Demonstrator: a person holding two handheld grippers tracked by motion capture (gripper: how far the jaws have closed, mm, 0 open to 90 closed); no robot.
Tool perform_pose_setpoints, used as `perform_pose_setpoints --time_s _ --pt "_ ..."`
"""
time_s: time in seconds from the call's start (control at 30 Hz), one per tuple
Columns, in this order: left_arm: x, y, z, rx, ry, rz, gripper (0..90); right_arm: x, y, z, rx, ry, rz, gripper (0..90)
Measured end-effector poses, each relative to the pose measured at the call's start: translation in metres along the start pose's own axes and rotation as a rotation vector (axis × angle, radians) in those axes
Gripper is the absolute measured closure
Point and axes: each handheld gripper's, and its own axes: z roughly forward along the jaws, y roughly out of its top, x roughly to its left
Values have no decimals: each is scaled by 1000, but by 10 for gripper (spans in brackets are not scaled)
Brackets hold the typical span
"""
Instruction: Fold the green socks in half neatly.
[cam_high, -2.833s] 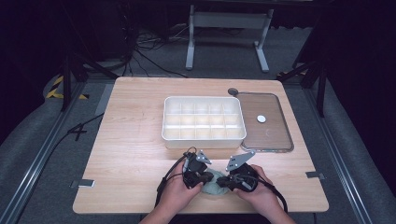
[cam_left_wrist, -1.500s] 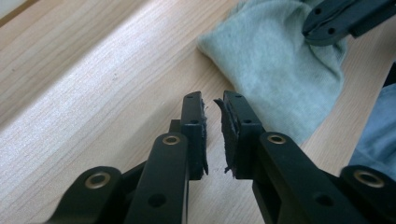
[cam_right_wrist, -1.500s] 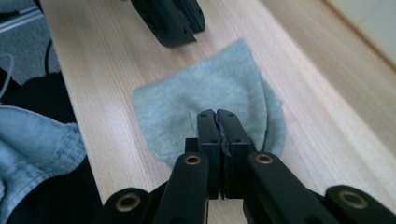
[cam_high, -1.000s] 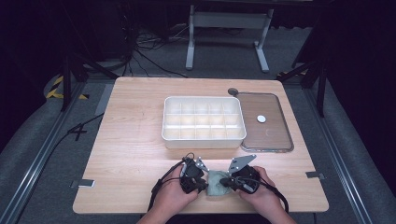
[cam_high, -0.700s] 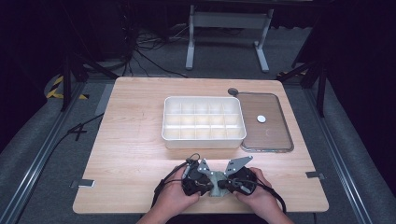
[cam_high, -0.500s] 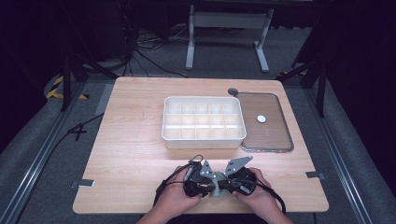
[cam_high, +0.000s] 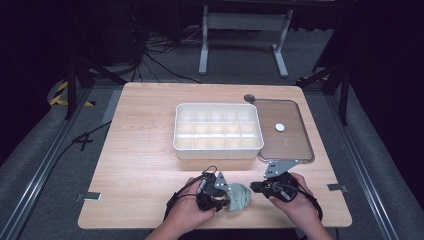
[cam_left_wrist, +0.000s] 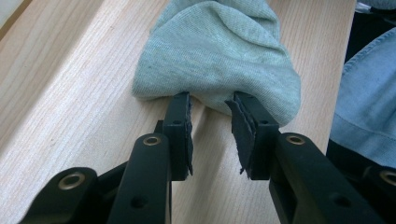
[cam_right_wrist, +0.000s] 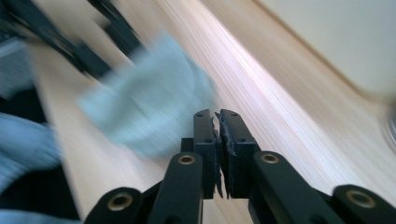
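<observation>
Two grippers flank your rolled grey sock (cam_high: 239, 197) at the worktop's near edge: the left gripper (cam_left_wrist: 212, 103), fingers just opened and part-spread, touches its end, nearer than the right gripper (cam_right_wrist: 216, 114), fingers nearly closed, empty, off its other end.

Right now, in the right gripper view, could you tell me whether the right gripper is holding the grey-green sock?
No, the right gripper has its jaws almost together with nothing between them, and the sock lies apart on the table.

Sock (cam_left_wrist: 219, 60) pale grey-green; divided box (cam_high: 218, 131) cream-white; table (cam_high: 140, 150) light wood grain; tool jaws black.
</observation>
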Motion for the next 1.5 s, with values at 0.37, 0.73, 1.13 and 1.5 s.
perform_pose_setpoints --time_s 0.37,0.73,1.13,1.5 --pt "0 3 2 -43 -22 -1 662 25 8 30 51 108 -101 892" --pt "-3 4 2 -87 -54 65 637 28 12 40 56 178 -79 889" --pt "-9 12 7 -84 -28 71 615 24 10 43 57 195 -27 893" --pt "-17 20 11 -21 8 18 644 15 7 37 102 141 23 689"
